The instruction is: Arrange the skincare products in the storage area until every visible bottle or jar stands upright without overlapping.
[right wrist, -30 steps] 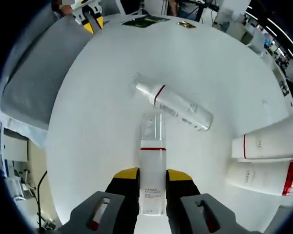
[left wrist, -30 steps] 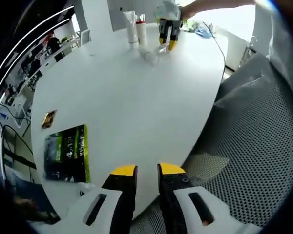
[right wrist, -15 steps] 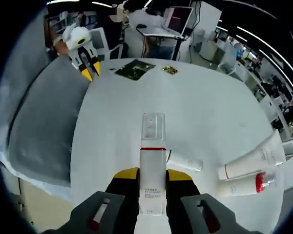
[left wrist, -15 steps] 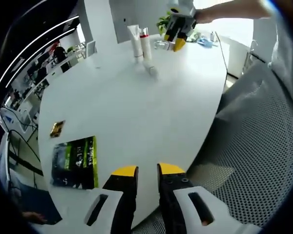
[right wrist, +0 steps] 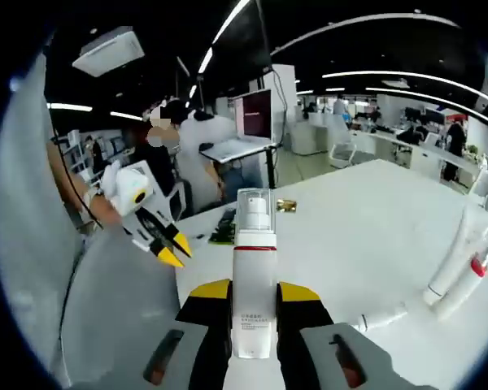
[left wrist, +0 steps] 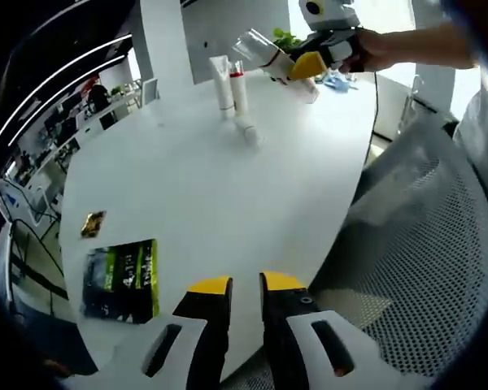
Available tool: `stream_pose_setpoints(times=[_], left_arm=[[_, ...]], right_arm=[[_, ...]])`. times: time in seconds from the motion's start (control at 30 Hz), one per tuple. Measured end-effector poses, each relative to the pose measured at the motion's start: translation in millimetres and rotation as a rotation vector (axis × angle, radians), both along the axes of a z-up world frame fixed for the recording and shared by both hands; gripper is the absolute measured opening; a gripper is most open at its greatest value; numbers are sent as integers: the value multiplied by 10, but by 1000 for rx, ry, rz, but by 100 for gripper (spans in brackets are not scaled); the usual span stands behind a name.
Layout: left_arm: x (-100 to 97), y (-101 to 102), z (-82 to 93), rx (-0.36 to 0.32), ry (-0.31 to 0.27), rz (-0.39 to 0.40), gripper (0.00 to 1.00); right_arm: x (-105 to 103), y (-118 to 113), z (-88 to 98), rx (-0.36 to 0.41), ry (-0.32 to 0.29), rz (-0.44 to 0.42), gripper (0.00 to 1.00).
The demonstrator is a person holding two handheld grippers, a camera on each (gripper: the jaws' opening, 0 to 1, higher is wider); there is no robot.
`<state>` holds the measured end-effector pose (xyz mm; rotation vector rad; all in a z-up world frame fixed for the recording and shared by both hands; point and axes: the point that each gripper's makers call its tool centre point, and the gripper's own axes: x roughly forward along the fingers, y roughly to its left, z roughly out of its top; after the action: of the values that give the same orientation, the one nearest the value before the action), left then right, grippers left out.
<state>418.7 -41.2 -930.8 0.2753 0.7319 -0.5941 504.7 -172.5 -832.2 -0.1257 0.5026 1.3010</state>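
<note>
The right claw (right wrist: 253, 294) is clamped on the pump bottle (right wrist: 253, 280), held up off the worktop (right wrist: 366, 219). The risk I see: setting it down crooked, so it topples onto the bottle lying flat (right wrist: 384, 317) just right of the claw. Two tubes (right wrist: 458, 260) stand upright farther right, crowding the landing spot. The left claw (left wrist: 235, 286) hangs narrow and empty over the near edge, a green packet (left wrist: 119, 278) to its left

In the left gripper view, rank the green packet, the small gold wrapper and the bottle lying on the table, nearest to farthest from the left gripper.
From the left gripper:
1. Flat green-and-black packet, left of the jaws, near the table edge.
2. Small gold wrapper, just beyond the packet.
3. White bottle lying on its side, far across the white table, beside two upright tubes.
</note>
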Motion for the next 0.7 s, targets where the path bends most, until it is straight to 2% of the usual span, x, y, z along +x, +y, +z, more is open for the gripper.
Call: stream_pose_setpoints(times=[0.1,0.13,0.17,0.2,0.23,0.3,0.33,0.4,0.43,0.53,0.6,0.67,0.7], left_arm=[[69,15,183,-63,-44,53,11],[86,-1,241,-103,-49,71,12],[110,-31,329,-191,-41,137,13],[120,-46,360,-213,-45,147,14],[148,-95,454,-269,-66,161,15],[141,-158,525,-308,-65,193,15],[132,-174,532,-303,-66,185,16],[104,-338,604,-353,-76,180,17],[90,-401,625,-384,-69,179,18],[62,-616,756,-530,-55,172,22],[56,-723,845,-618,-46,167,26],[34,-807,895,-665,-38,149,29],[31,-812,894,-655,-46,142,30]], right_arm=[[-98,41,83,62,36,-40,13],[-122,50,110,83,47,-51,13],[-139,58,134,106,69,-67,13],[-175,62,146,115,76,-77,13],[-203,66,151,119,78,-79,13],[-251,99,183,161,128,-122,13],[-289,123,200,183,159,-132,13],[-341,161,234,215,166,-141,13],[-375,196,250,238,190,-156,13],[-445,268,262,254,201,-153,13],[-495,341,300,292,240,-165,13],[-498,380,279,279,231,-182,13],[-485,394,275,283,238,-205,13]])
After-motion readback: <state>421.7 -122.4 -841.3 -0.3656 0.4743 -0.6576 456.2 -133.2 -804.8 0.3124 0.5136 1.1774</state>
